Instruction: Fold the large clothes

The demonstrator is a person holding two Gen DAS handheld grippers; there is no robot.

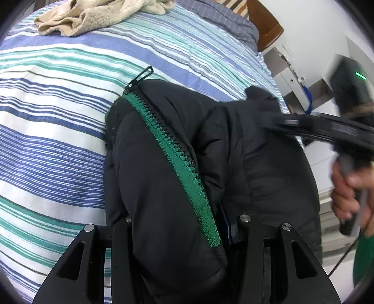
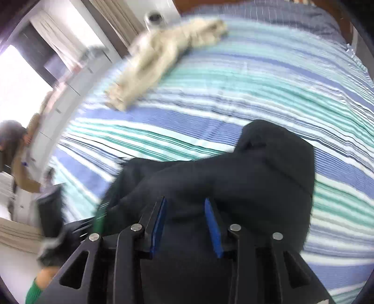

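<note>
One black jacket with a green zipper lies bunched on the striped bed. One beige fuzzy garment lies farther up the bed, well apart. Two grippers work here. The left gripper pinches a thick jacket fold. The right gripper has jacket cloth between its blue pads; whether they squeeze it cannot be told.

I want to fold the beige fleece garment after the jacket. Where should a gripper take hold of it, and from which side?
Probably at the loose end of the beige fleece garment nearest the black jacket, coming in from that near side across the bare striped bedsheet. It lies crumpled, and that end sticks out as a raised fold, easier to pinch than the bunched middle. Its exact edges are hard to tell.
</note>
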